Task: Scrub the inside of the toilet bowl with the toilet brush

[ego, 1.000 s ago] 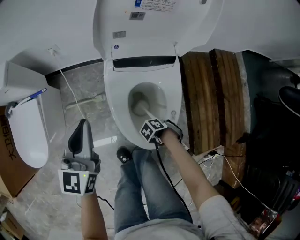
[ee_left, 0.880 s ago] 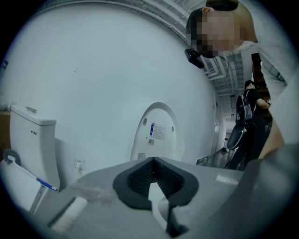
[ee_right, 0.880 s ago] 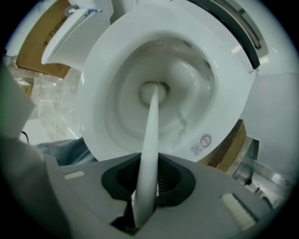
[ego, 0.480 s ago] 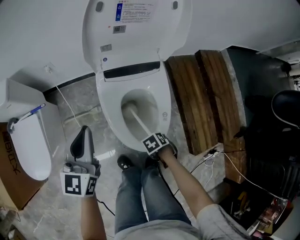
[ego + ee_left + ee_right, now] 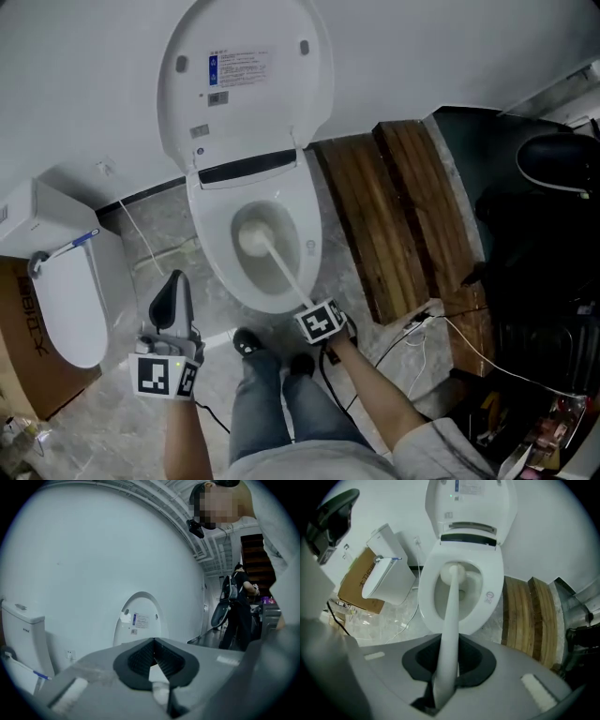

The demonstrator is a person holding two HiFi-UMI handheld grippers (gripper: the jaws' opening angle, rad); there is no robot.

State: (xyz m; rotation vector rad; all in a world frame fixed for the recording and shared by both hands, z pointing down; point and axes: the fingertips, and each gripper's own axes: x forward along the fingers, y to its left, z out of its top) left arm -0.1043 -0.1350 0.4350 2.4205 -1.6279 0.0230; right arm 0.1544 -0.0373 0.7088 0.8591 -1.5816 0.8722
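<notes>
The white toilet (image 5: 305,248) stands with its lid (image 5: 244,75) raised against the wall. A white toilet brush (image 5: 251,236) has its head down inside the bowl, and its long handle (image 5: 451,620) slants back to my right gripper (image 5: 314,317), which is shut on the handle's end just in front of the rim. In the right gripper view the brush head (image 5: 452,573) rests in the bowl (image 5: 487,606). My left gripper (image 5: 172,286) hovers over the floor left of the toilet, shut and empty, pointing toward the wall and lid (image 5: 138,620).
A second white toilet (image 5: 66,300) and a cardboard box (image 5: 17,328) sit at the left. Wooden planks (image 5: 394,206) lie right of the toilet, with cables (image 5: 441,328) and dark gear (image 5: 544,234) beyond. The person's legs (image 5: 281,412) stand before the bowl.
My right gripper has drawn back from the rim toward the person, exposing more handle while the brush head stays in the bowl. The head view has pulled back. The left gripper barely moved.
</notes>
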